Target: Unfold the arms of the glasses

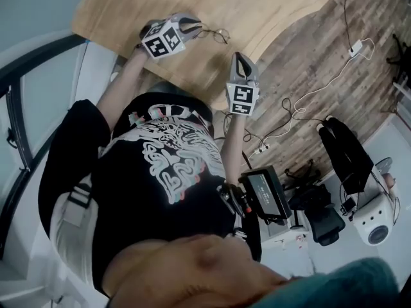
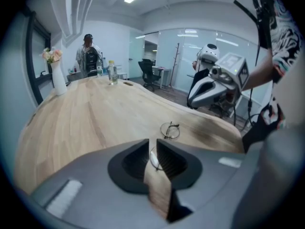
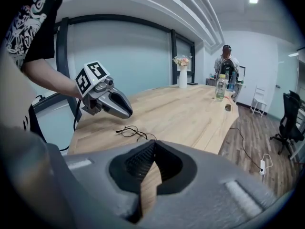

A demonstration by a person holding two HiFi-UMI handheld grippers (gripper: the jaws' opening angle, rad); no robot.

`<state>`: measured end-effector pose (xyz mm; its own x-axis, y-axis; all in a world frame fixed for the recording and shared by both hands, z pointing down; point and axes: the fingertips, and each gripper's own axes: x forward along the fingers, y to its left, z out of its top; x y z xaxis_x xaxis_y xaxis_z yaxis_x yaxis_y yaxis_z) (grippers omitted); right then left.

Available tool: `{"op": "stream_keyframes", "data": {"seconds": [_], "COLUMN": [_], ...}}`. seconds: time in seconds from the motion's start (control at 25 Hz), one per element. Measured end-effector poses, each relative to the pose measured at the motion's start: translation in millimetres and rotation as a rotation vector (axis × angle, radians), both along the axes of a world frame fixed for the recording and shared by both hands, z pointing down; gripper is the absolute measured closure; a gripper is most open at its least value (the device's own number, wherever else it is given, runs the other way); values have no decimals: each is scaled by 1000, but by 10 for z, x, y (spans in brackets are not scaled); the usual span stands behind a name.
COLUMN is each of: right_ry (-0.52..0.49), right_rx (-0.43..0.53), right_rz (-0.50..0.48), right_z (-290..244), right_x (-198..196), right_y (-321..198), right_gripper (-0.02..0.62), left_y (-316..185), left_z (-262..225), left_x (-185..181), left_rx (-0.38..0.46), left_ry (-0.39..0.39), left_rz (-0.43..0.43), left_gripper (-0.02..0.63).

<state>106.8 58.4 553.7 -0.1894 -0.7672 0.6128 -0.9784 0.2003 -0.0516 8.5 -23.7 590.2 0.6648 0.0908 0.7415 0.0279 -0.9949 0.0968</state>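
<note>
Thin wire-rimmed round glasses (image 1: 215, 34) lie on the wooden table (image 1: 257, 5) near its front edge; their arms look folded. My left gripper (image 1: 192, 25) hovers just left of them, apart from them, its jaws drawn together to a thin slit with nothing held. In the left gripper view the glasses (image 2: 170, 130) lie just past the left gripper (image 2: 152, 144), one lens showing through the slit. My right gripper (image 1: 239, 59) hangs off the table edge, nearer me, shut and empty. In the right gripper view the glasses (image 3: 133, 131) lie beyond the right gripper (image 3: 155, 144), below the left gripper (image 3: 125, 111).
A white vase of flowers (image 2: 57, 78) and a water bottle (image 2: 112, 74) stand at the table's far end, where a person (image 2: 89, 56) stands. Cables (image 1: 308, 98) trail over the wood floor to the right, near a black office chair (image 1: 324, 223).
</note>
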Motion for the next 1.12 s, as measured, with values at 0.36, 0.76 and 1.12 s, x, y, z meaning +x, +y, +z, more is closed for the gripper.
{"op": "stream_keyframes", "data": {"seconds": [0.36,0.76,1.12], "right_ry": [-38,-59,-69], "right_rx": [-55,-67,-68], "right_rz": [-13,1,0], "right_z": [272,314,342], "right_x": [-67,-34,-21], "right_y": [-10,-10,-25], "right_gripper": [595,595,595], "left_y": [299,442,445], "left_z": [102,309,372], "left_x": [473,605,611], "left_rx": [-107,-82,-83], "left_ry": [-27,-130,-181], "left_rz": [172,303,340], "left_gripper": [565,560,558]}}
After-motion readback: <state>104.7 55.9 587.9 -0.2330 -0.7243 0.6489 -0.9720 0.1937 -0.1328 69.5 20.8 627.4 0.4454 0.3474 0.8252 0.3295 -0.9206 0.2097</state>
